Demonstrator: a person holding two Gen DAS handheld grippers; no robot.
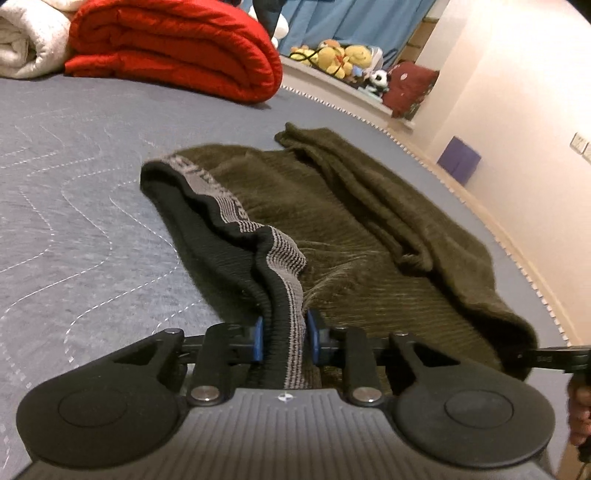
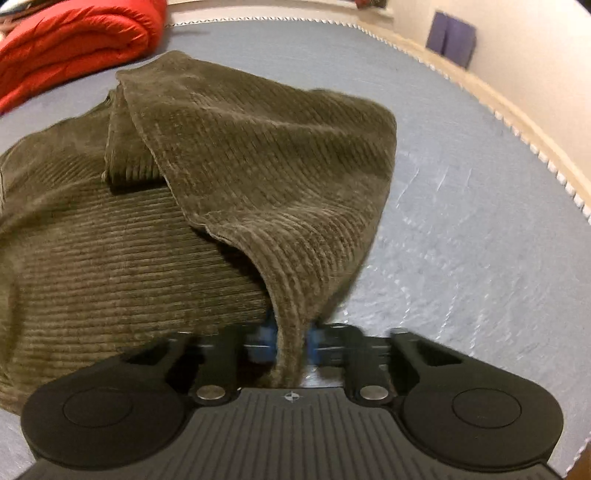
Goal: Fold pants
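**Both grippers have hold of the pants, and either grip could slip**

The olive corduroy pants (image 1: 369, 236) lie on the bed (image 1: 74, 166), already doubled over, one leg draped across the rest. The left gripper (image 1: 285, 338) is clenched on the black-and-grey waistband (image 1: 236, 221), the blue fingers (image 1: 258, 338) pinching it from both sides. The right gripper (image 2: 291, 338) is clenched on a fold of the corduroy (image 2: 258, 166) at the other end, which rises from its fingers like a tent.

What I'd worry about: the right side seems to hold only an edge of thick, ribbed cloth, and if the two hands pull apart or lift unevenly, that edge could slide out and the fold collapse. The waistband is bunched and twisted where it is gripped, so a crease could get carried into the next fold. The loose leg on top might also slide off to one side if the cloth is swung.

The bed is covered in a grey-blue quilted spread with wavy white stitching. At its far end sit a rolled red quilt (image 1: 177, 48) and a white blanket (image 1: 26, 37). Beyond are blue curtains (image 1: 351, 22), a ledge of soft toys (image 1: 340, 55), pale walls, and a purple box (image 1: 459, 159) on the floor.
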